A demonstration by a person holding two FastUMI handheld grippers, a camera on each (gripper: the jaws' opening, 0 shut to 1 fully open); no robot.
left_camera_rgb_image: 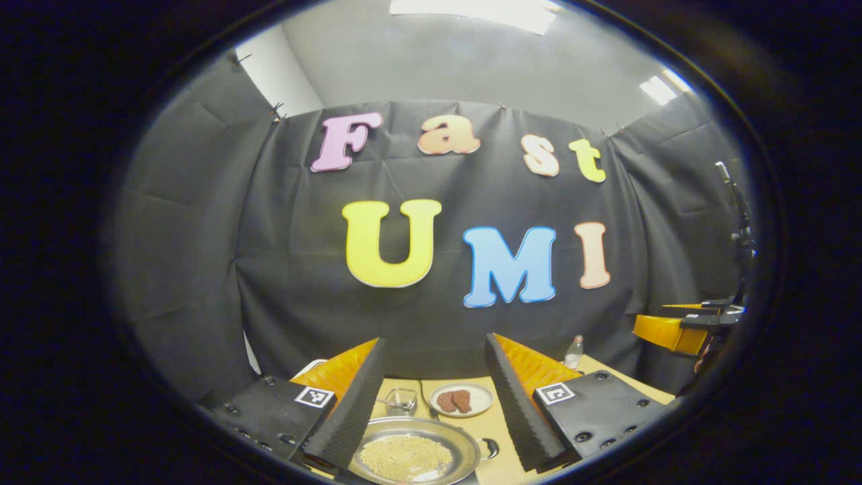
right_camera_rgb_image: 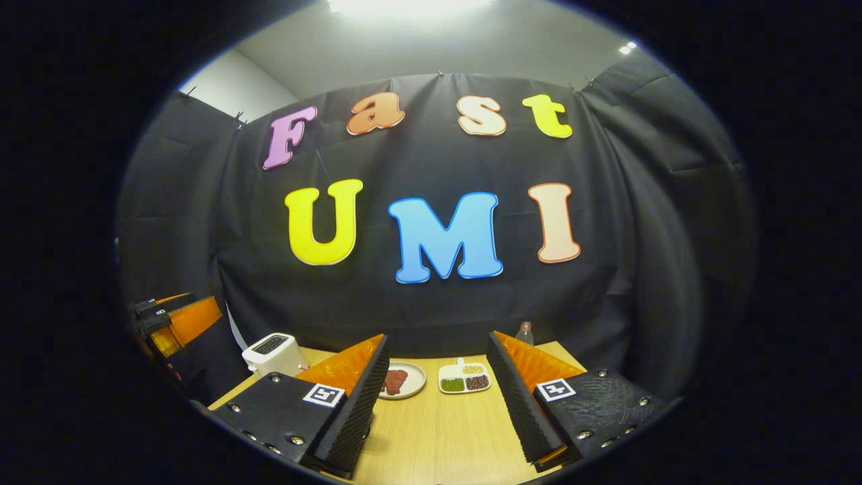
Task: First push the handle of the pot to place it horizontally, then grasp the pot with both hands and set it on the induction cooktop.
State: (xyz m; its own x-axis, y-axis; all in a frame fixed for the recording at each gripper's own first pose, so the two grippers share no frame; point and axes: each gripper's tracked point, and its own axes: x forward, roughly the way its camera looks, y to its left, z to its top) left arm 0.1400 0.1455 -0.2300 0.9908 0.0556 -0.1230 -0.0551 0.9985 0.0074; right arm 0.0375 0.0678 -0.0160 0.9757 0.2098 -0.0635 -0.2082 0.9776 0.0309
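Observation:
In the left gripper view a shallow metal pot [left_camera_rgb_image: 412, 458] with pale yellow grains in it sits on the wooden table [left_camera_rgb_image: 502, 424] at the bottom edge. A small dark loop handle [left_camera_rgb_image: 490, 448] sticks out on its right side. My left gripper [left_camera_rgb_image: 436, 340] hangs above it, open, with the pot showing low between its fingers and nothing touched. The right gripper [left_camera_rgb_image: 680, 330] hovers at the far right, well above the table. In the right gripper view my right gripper [right_camera_rgb_image: 437, 337] is open over bare table [right_camera_rgb_image: 438, 431], and the left gripper [right_camera_rgb_image: 178, 323] shows at the far left.
Behind the pot stand a small glass [left_camera_rgb_image: 402, 401], a plate of brown pieces [left_camera_rgb_image: 461, 399] and a bottle [left_camera_rgb_image: 574, 351]. The right gripper view has a white toaster [right_camera_rgb_image: 273, 353], the plate [right_camera_rgb_image: 401, 380], a divided dish of beans [right_camera_rgb_image: 465, 378] and the bottle [right_camera_rgb_image: 524, 333] along the wall.

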